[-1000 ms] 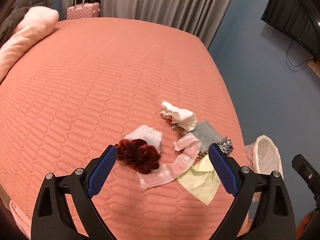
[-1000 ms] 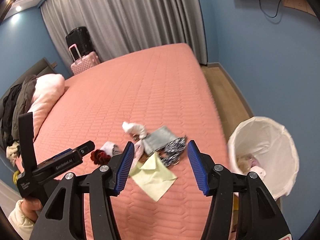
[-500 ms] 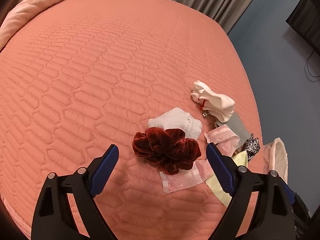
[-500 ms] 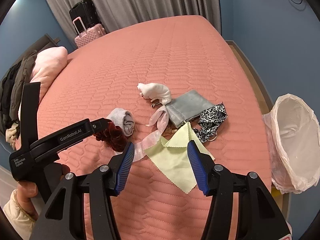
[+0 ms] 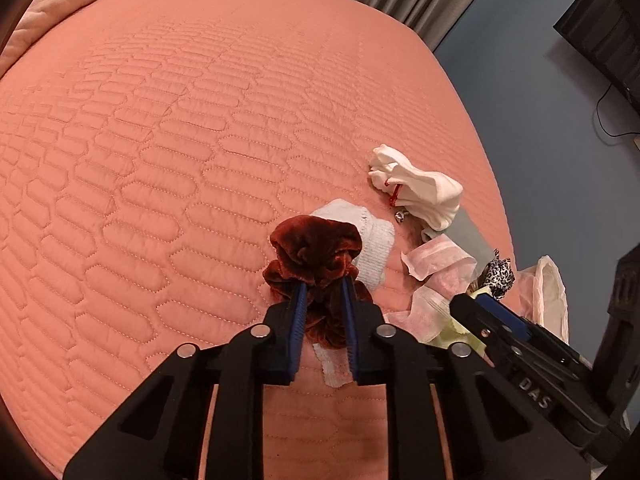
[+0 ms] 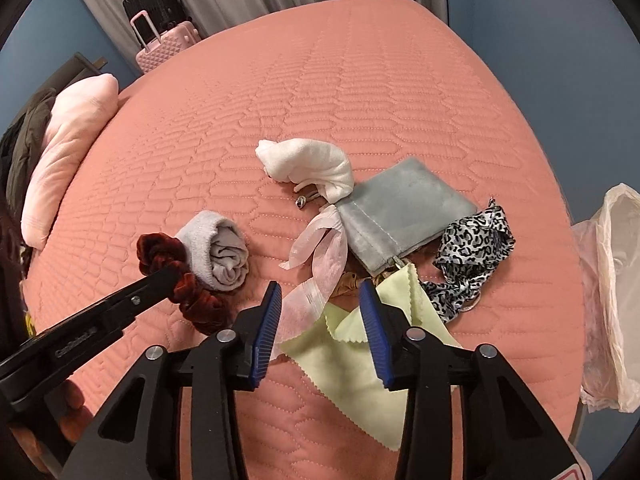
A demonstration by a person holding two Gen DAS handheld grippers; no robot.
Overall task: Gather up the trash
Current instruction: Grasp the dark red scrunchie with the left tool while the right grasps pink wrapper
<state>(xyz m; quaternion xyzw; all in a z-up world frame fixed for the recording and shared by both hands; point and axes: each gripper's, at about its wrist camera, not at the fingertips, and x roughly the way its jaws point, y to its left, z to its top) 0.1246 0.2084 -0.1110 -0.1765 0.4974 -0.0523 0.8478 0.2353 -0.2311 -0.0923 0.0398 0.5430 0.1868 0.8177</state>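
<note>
On the salmon quilted bed (image 5: 160, 160) lies a heap of small items. My left gripper (image 5: 323, 294) is closing its jaws and its pads squeeze a dark red velvet scrunchie (image 5: 316, 248), which rests against a rolled grey sock (image 6: 220, 252). My right gripper (image 6: 320, 308) hangs low over a pale yellow-green cloth (image 6: 352, 352) and a pink gauzy strip (image 6: 324, 264). Its jaws are closing with both between them, and the pads do not press on either. Beyond lie a white bundled cloth (image 6: 312, 164), a grey pouch (image 6: 400, 204) and a leopard-print band (image 6: 472, 256).
A bin lined with a white bag (image 6: 608, 280) stands off the bed's right edge. A pink pillow (image 6: 68, 148) lies at the far left, with a pink suitcase (image 6: 164, 44) and grey curtains behind. A hand holds the left gripper's handle at the lower left.
Both grippers came down toward the heap. The left one went from wide open to clamped on the red scrunchie. The right one narrowed its jaws over the yellow-green cloth.
</note>
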